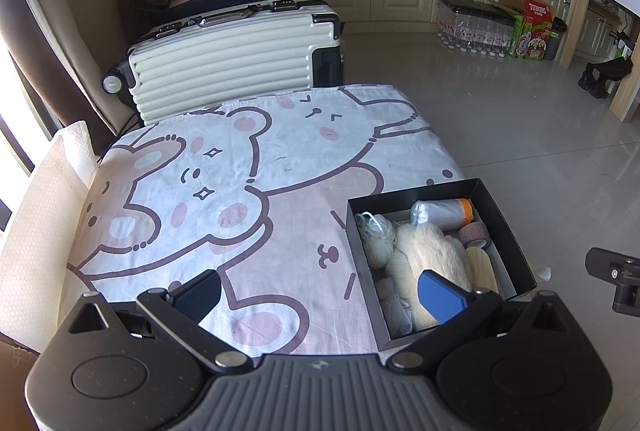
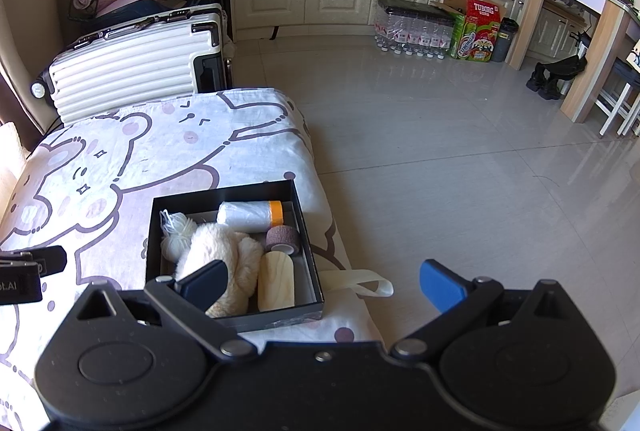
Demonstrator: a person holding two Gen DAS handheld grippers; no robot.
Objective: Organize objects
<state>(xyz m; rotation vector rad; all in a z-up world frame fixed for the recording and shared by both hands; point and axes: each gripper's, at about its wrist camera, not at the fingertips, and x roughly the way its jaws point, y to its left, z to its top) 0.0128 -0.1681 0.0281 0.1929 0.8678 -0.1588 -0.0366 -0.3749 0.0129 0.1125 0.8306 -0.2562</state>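
A black box (image 1: pixel 516 231) (image 2: pixel 306 231) sits at the right edge of a table covered with a bear-print cloth (image 1: pixel 224 191) (image 2: pixel 100 167). The box holds a cream plush toy (image 1: pixel 430 251) (image 2: pixel 236 251), a ball of white yarn (image 1: pixel 376 235) (image 2: pixel 176 235), a roll of clear bags with an orange end (image 1: pixel 444 211) (image 2: pixel 252 213), a brown tape roll (image 1: pixel 474 233) (image 2: pixel 282 239) and a pale wooden block (image 1: pixel 482 263) (image 2: pixel 276 281). My left gripper (image 1: pixel 320 291) is open and empty above the table's near edge, left of the box. My right gripper (image 2: pixel 324 287) is open and empty above the box's near right corner.
A white ribbed suitcase (image 1: pixel 232 63) (image 2: pixel 132 67) stands behind the table. A paper towel roll (image 1: pixel 52 191) lies at the table's left. A cream strap (image 2: pixel 360 283) hangs off the right edge. Tiled floor (image 2: pixel 440 151) with bottle packs (image 2: pixel 416 27) and cabinets lies beyond.
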